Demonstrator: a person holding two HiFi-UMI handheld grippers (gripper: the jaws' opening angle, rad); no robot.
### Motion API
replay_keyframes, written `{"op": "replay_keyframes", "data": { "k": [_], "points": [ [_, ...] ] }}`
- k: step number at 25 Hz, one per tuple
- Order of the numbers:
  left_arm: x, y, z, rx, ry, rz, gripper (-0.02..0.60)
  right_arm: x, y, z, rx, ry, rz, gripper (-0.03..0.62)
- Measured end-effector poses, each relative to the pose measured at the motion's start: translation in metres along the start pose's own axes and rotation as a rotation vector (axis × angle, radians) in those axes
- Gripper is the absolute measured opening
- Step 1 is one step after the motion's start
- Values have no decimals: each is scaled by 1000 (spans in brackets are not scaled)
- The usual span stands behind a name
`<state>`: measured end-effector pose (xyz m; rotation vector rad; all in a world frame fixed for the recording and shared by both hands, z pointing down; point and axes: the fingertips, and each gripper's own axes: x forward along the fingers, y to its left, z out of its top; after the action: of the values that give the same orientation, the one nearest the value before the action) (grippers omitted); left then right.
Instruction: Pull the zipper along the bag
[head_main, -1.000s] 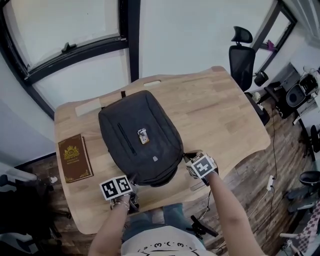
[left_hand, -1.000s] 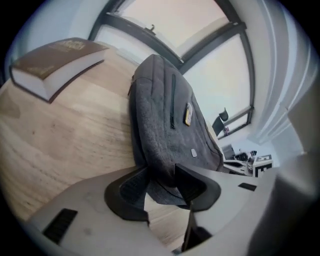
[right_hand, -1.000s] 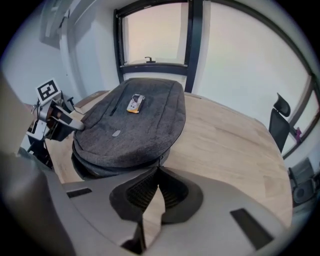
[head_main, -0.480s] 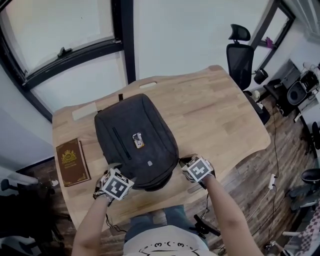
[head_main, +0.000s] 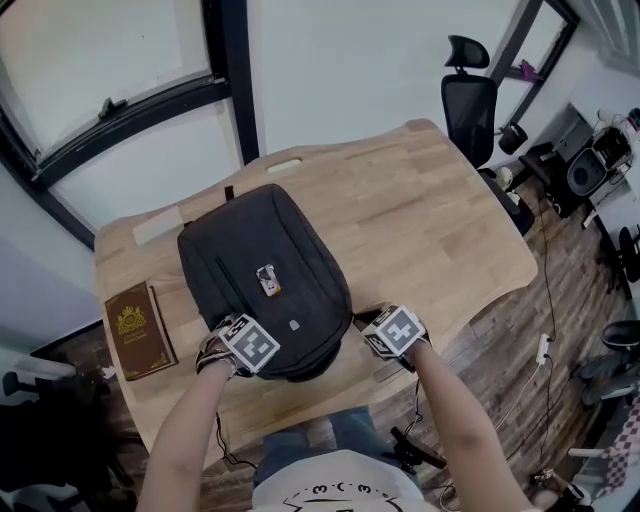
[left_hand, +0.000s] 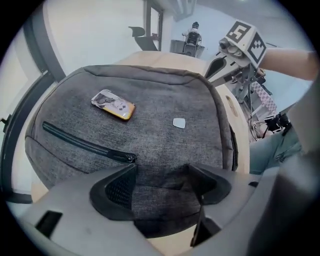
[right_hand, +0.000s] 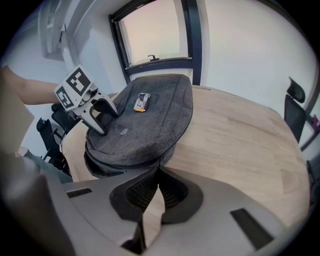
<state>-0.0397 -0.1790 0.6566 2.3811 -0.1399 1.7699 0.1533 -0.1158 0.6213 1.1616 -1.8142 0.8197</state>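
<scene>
Right gripper (right_hand: 159, 170) clenched on zipper pull (right_hand: 160, 161); left gripper (left_hand: 160, 175) jaws just opened astride bag (head_main: 260, 270), not pressing; unheld bag might slide.

Left gripper (left_hand: 160, 187) held pointing steeply down; jaws just opened, spread wide; bag (head_main: 260, 255) fabric seen between pads, not pinched. Right gripper (right_hand: 157, 172) angled down, jaws pressed together, tips set at bag edge. Left forearm (head_main: 185, 430) and right forearm (head_main: 455, 420) extended forward.

Soft even daylight came from the window (right_hand: 152, 32), slightly blown out. Weak shadows lay under the bag (head_main: 262, 275). 2 gripper views were fisheye, black corners, jaws blurry.
</scene>
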Motion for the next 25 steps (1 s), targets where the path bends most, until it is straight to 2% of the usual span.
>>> {"op": "replay_keyframes", "data": {
  "k": [5,7,12,21,25],
  "points": [
    [2,3,2,-53,5,25,318,-9,14,-6,-121,28,-41,60],
    [2,5,3,-75,-3,30,318,-9,25,-12,-139,31,-50,61],
    [2,7,4,-102,-18,40,316,-15,47,-15,16,-39,-37,67],
    [2,9,7,-131,-33,57,308,-16,87,-28,100,-37,-52,78],
    [0,11,8,-181,-69,65,301,-12,113,-29,165,-57,-26,84]
  ]
}}
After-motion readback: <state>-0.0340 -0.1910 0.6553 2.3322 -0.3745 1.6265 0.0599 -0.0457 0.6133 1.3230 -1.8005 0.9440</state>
